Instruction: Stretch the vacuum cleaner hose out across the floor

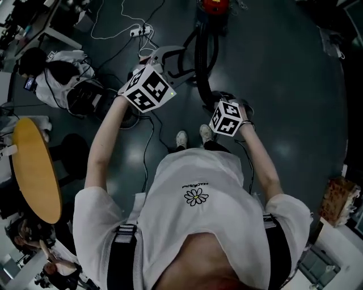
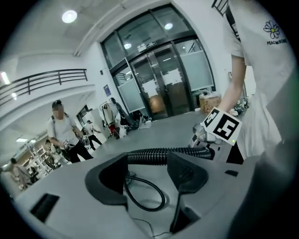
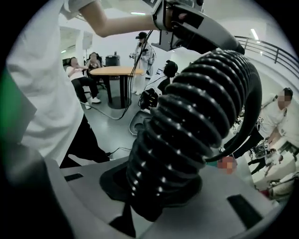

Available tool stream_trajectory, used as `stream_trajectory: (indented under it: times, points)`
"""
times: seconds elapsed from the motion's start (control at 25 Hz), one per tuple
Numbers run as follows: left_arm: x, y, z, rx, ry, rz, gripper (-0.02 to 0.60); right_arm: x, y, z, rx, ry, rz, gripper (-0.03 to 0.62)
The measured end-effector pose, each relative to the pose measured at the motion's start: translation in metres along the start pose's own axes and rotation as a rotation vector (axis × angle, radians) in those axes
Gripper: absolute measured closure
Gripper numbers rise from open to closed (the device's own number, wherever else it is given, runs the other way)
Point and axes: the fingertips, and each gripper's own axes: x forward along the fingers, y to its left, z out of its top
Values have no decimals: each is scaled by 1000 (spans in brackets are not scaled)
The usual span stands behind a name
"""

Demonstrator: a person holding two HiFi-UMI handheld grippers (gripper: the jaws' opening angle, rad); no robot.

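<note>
Head view: my right gripper (image 1: 222,105) and left gripper (image 1: 170,56) meet the black ribbed plastic vacuum hose (image 1: 200,62), which loops from the red vacuum cleaner (image 1: 214,4) over the dark floor (image 1: 283,68) ahead of my feet.

Left gripper view: my jaws stand apart. The hose (image 2: 149,155) crosses just past their tips, with no pad seen pressing on it.

Right gripper view: my jaws pinch the hose (image 3: 196,121) across its ribs.

It is likely light, bendy and springy. The ribs should resist slipping, so I'd grip the corrugated body at points well apart.

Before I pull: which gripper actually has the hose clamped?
The right gripper: the ribbed hose fills its jaws. The left gripper stands open, hose beyond its jaws.
</note>
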Motion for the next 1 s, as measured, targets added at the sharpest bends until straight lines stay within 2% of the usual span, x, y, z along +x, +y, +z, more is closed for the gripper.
stream_trajectory:
  times: [0.16,0.36,0.44,0.56,0.76,0.84,1.0]
  points:
    - [7,11,12,181,42,-11,336,-22,-14,-19,-52,55,2,465]
    - [21,12,20,352,81,-37,336,-44,-27,-8,-95,22,-16,465]
    - [24,17,26,335,58,-40,334,-54,-33,-2,-120,26,-14,465]
    - [26,32,34,247,4,-50,332,-76,-46,-5,-157,53,-4,465]
    - [28,62,49,229,-88,23,330,-126,-68,3,-299,128,4,464]
    - [30,71,61,248,-119,42,330,-146,-79,-1,-336,189,3,464]
    - [45,63,81,349,-151,22,330,-178,-87,-25,-384,316,-12,464]
